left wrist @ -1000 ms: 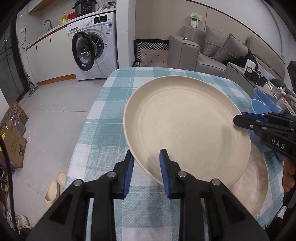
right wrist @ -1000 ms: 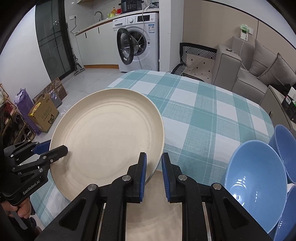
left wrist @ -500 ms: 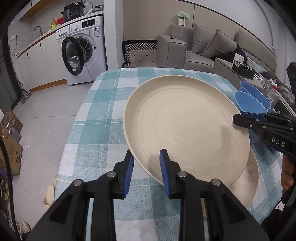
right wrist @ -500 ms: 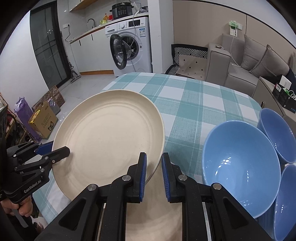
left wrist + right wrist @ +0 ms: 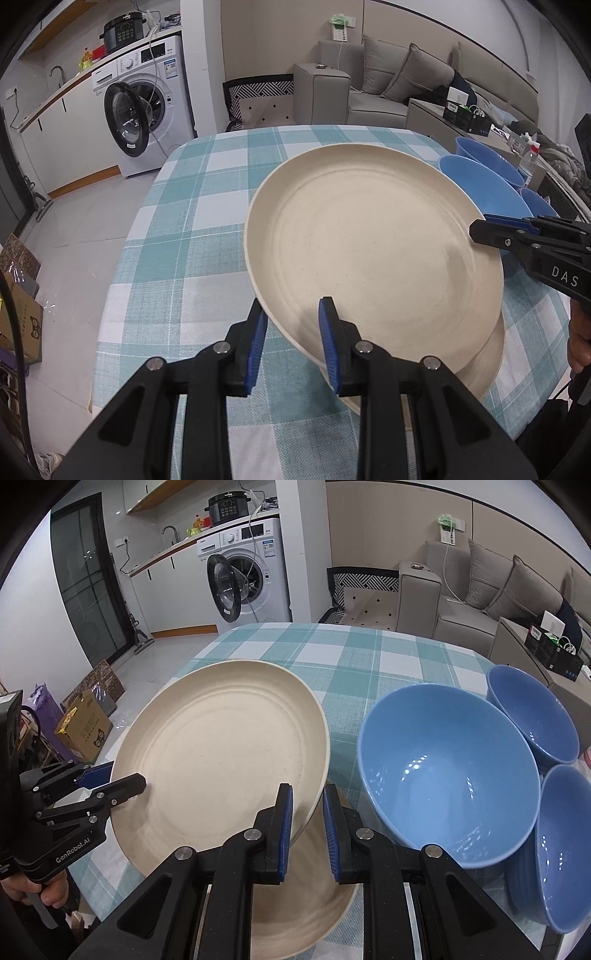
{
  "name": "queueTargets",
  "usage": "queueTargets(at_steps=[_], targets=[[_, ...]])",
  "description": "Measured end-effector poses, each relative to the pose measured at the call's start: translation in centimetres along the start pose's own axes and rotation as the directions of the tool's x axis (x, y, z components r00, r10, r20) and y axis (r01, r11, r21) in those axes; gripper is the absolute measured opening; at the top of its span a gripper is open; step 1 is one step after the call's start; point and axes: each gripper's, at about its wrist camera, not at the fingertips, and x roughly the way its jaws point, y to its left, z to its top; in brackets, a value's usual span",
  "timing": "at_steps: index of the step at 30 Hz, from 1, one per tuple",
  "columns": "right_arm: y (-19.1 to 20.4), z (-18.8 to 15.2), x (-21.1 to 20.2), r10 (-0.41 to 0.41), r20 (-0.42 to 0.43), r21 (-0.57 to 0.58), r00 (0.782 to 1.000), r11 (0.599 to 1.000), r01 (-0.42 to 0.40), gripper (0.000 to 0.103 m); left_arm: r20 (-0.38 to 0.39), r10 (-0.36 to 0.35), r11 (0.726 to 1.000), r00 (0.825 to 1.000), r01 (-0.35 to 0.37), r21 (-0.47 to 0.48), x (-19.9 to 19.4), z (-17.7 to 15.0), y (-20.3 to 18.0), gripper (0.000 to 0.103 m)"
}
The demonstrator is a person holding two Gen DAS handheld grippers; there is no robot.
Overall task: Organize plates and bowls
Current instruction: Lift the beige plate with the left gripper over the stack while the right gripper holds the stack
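A large cream plate point(image 5: 373, 254) hangs in the air between both grippers, also in the right wrist view point(image 5: 218, 764). My left gripper point(image 5: 291, 341) is shut on its near rim. My right gripper point(image 5: 306, 819) is shut on the opposite rim and shows in the left wrist view point(image 5: 491, 230). A second cream plate point(image 5: 306, 897) lies on the table just below the held one, its edge showing in the left wrist view point(image 5: 484, 369). Three blue bowls point(image 5: 450, 779) stand right of the plates.
The table has a teal checked cloth point(image 5: 195, 206). Its left edge drops to the floor, with cardboard boxes point(image 5: 83, 729) there. A washing machine point(image 5: 144, 118) and a grey sofa point(image 5: 388, 88) stand beyond the far end.
Both grippers have pulled back along the table with the plate held between them. The blue bowls have come into fuller view on the right.
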Motion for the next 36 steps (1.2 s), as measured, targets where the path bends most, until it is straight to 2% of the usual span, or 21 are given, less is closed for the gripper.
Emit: queueTargets(at_steps=[19, 36], targets=[[-1.3, -3.1, -1.7, -0.013, -0.002, 0.02, 1.0, 1.0, 0.013, 0.017, -0.021, -0.015, 0.999, 1.0, 0.016, 0.048, -0.1, -1.0, -2.0, 0.027], [-1.5, -5.2, -1.4, -0.022, -0.04, 0.023, 0.999, 0.999, 0.023, 0.018, -0.055, -0.011, 0.996, 0.998, 0.016, 0.091, 0.2, -2.1, -3.2, 0.027]])
